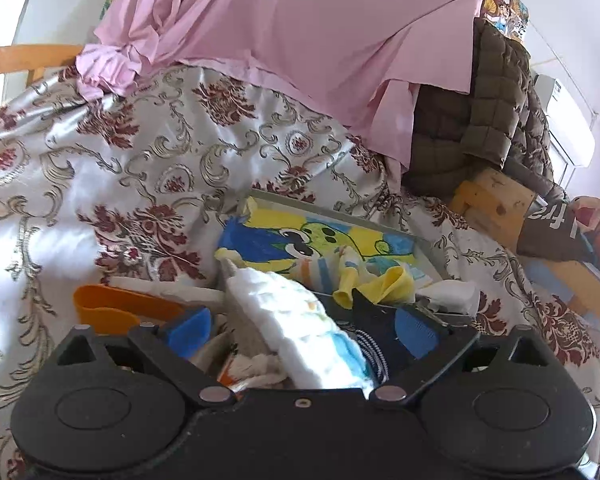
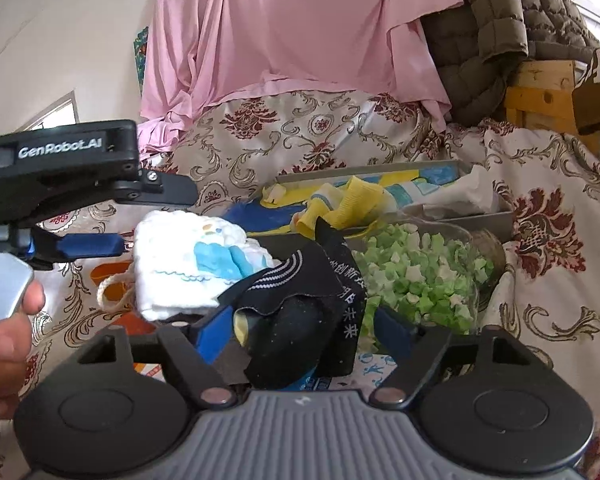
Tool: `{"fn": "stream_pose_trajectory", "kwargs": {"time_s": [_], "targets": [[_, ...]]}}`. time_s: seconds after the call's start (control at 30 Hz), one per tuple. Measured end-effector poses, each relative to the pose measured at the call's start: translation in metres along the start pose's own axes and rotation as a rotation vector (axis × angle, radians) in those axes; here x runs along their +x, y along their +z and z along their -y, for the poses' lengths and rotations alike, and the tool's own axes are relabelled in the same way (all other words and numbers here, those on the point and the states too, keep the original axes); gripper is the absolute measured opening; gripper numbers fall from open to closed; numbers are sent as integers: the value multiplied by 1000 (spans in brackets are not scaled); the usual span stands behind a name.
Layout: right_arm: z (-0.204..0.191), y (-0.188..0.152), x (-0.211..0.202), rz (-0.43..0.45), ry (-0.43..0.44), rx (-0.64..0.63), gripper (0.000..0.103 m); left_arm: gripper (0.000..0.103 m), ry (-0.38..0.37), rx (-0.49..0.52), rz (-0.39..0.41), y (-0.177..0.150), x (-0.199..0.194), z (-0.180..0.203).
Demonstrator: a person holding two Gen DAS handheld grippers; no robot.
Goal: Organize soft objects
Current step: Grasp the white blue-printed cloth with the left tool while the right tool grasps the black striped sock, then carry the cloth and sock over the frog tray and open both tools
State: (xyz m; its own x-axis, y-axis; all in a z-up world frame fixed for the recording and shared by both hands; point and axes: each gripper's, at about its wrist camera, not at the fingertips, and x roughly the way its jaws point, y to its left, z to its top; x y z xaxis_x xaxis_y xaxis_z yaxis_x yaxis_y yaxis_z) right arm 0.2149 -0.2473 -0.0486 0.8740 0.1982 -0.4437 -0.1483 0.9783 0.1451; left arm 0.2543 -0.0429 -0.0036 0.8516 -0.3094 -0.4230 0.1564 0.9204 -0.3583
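Note:
A white quilted cloth with blue print (image 1: 300,320) (image 2: 192,264) lies between the wide-apart blue fingers (image 1: 188,330) of my left gripper (image 1: 300,332). The jaws stand open and do not pinch it. A black sock with white stripes and lettering (image 2: 300,304) (image 1: 370,320) sits between the spread jaws of my right gripper (image 2: 304,324), draped over other items. The left gripper (image 2: 92,246) shows at the left of the right wrist view, beside the white cloth. A yellow sock (image 1: 384,286) (image 2: 340,204) lies in a grey tray (image 2: 496,216).
A jar of green and white paper stars (image 2: 420,272) lies by the tray. A cartoon picture (image 1: 300,236) lines the tray. An orange plastic piece (image 1: 112,306) lies left. A floral bedspread (image 1: 140,168), pink sheet (image 1: 284,20) and olive jacket (image 1: 492,112) lie behind.

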Motion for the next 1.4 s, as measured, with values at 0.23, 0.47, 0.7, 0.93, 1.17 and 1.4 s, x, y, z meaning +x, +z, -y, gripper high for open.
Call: {"fn": "stream_pose_trajectory", "kwargs": {"time_s": [0.23,0.47,0.7,0.93,1.17,1.4], "targets": [[-3,0,0,-19,21,-25,49,72,-23,40,-17,-2,5,8],[0,2,-1,-28,4,-6,23,41,-27,138,-25,-9,3,26],[3,6,-10,-14,-48,-19,6,15,-27,183,-68,-16,1,40],[20,12,-28,-12,-112,18,5,11,-30,194,-85,-28,-13,50],[41,18,-53,12,-165,75,4,10,-44,164,-96,-45,-37,55],[55,21,-70,23,-211,101,5,10,-42,138,-147,-68,-60,51]]}}
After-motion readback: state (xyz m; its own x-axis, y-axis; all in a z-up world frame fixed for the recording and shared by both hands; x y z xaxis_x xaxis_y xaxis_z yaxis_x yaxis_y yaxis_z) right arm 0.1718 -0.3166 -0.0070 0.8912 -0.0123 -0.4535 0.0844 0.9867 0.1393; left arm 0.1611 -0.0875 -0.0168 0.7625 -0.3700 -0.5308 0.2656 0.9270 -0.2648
